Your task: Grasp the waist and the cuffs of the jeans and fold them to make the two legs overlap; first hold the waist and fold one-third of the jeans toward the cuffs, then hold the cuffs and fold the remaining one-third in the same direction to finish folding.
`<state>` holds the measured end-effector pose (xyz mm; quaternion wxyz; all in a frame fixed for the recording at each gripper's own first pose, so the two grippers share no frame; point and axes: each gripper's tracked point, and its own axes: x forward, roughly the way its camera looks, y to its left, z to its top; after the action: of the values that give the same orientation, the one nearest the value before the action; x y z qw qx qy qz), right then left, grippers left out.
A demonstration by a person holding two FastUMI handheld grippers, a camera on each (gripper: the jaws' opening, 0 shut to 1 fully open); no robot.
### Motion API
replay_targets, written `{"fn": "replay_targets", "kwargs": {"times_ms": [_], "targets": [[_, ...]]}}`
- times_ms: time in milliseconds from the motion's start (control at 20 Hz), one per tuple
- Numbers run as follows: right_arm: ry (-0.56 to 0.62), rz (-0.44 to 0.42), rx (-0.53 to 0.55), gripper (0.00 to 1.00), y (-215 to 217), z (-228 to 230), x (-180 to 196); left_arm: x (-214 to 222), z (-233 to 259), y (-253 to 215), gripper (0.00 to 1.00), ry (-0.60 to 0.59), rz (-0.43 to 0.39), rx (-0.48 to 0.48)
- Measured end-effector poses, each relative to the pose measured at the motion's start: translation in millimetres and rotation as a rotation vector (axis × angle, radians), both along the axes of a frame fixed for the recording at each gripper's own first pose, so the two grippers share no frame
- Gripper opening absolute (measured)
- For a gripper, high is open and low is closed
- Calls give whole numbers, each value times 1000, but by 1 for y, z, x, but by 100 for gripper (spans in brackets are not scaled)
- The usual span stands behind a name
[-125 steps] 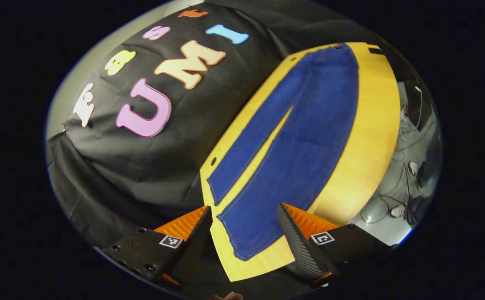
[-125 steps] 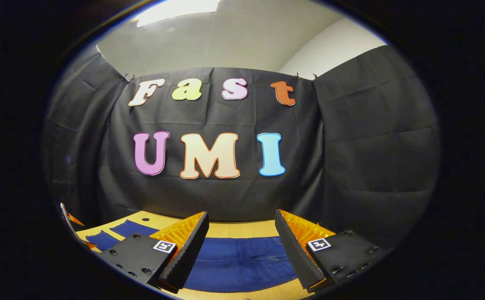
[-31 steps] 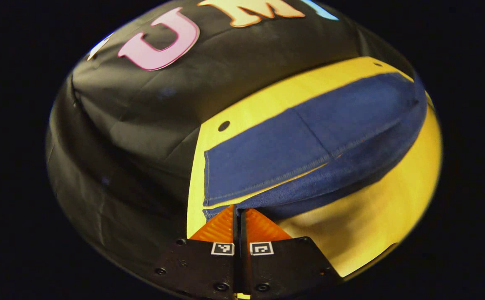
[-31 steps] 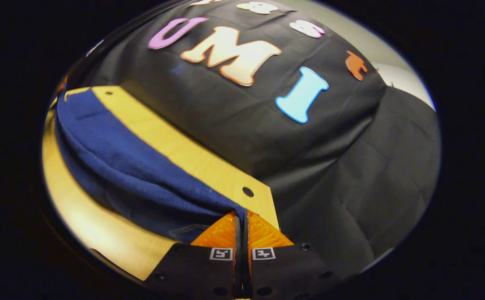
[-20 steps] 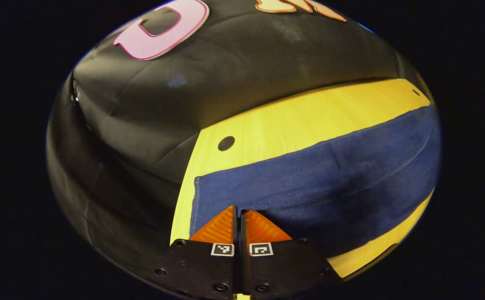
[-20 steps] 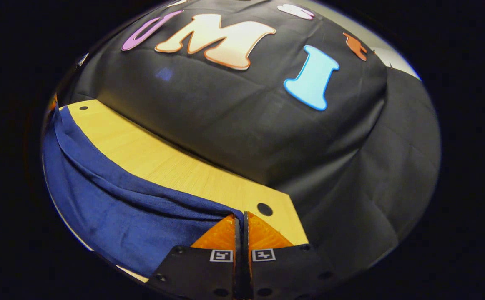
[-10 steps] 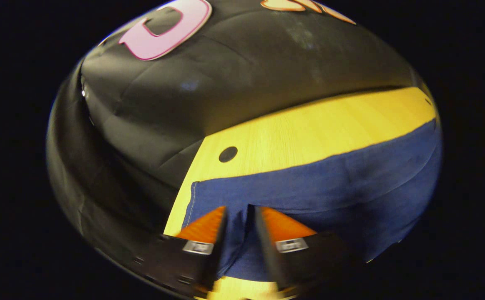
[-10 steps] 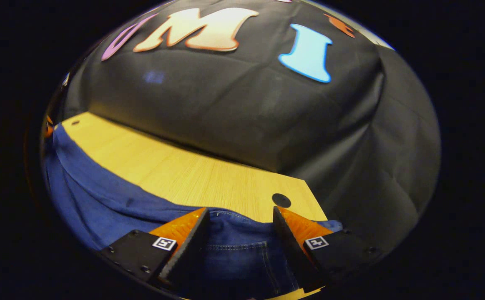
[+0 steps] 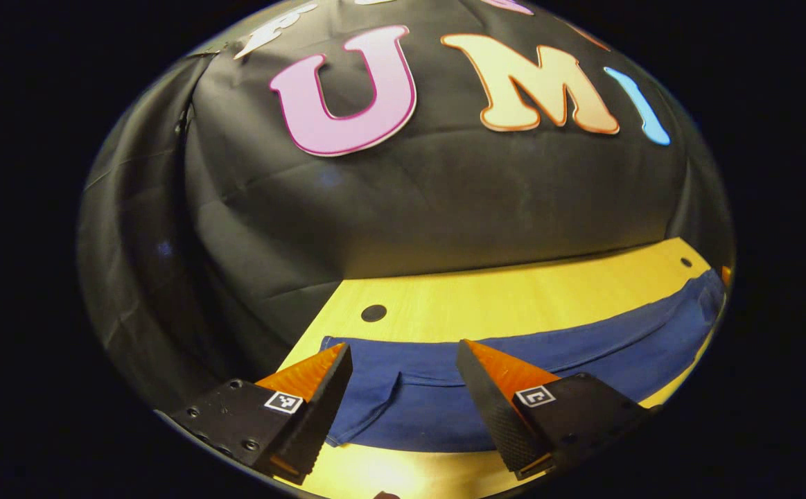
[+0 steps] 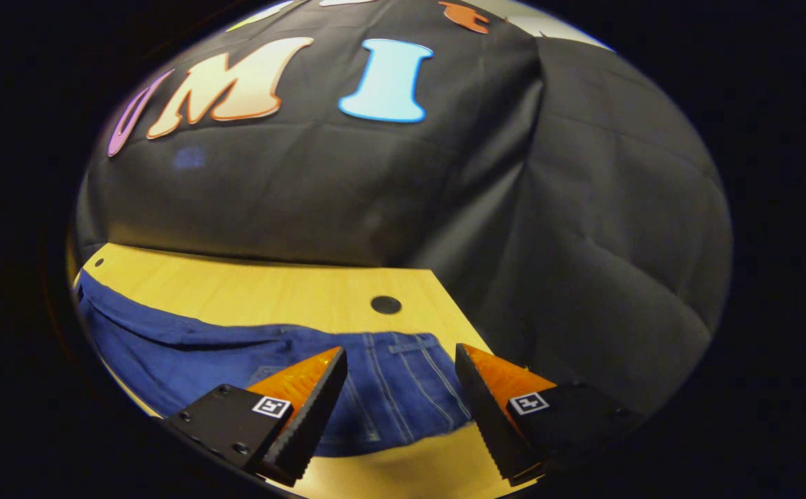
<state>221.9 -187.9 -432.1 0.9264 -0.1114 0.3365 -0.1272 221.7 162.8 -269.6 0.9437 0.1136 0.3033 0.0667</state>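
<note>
Both tools released, legs overlapped
Left tool and right tool now gape apart above jeans on surface; thirds-folding next.

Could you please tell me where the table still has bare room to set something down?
A bare strip of table runs between the jeans and the black cloth wall. A narrower strip lies on the near side. The middle is covered by denim.

dk blue jeans w/ pale stitching, yellow wood-grain table, blk cloth wall
</note>
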Motion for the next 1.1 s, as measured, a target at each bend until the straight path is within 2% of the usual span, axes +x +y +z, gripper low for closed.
{"fn": "replay_targets", "kwargs": {"times_ms": [200, 450, 550, 650, 750, 900, 1000, 1100], "targets": [[66, -108, 19, 99, -38, -22, -21, 2, 24, -8, 95, -30, -10, -41], [144, -288, 117, 98, -71, -63, -40, 9, 37, -14, 95, -9, -28, -60], [182, -326, 165, 100, -72, -77, -45, 11, 38, -16, 95, 1, -34, -58], [184, -322, 210, 100, -68, -85, -42, 11, 36, -17, 95, 7, -40, -54], [188, -287, 249, 82, -54, -93, -41, 10, 35, -22, 95, 10, -46, -51], [154, -220, 198, 32, -51, -87, -36, 10, 33, -31, 95, 19, -51, -56], [151, -199, 189, 4, -50, -83, -35, 9, 30, -36, 95, 23, -48, -72], [157, -216, 236, 5, -53, -83, -34, 6, 29, -40, 95, 35, -37, -79]]}}
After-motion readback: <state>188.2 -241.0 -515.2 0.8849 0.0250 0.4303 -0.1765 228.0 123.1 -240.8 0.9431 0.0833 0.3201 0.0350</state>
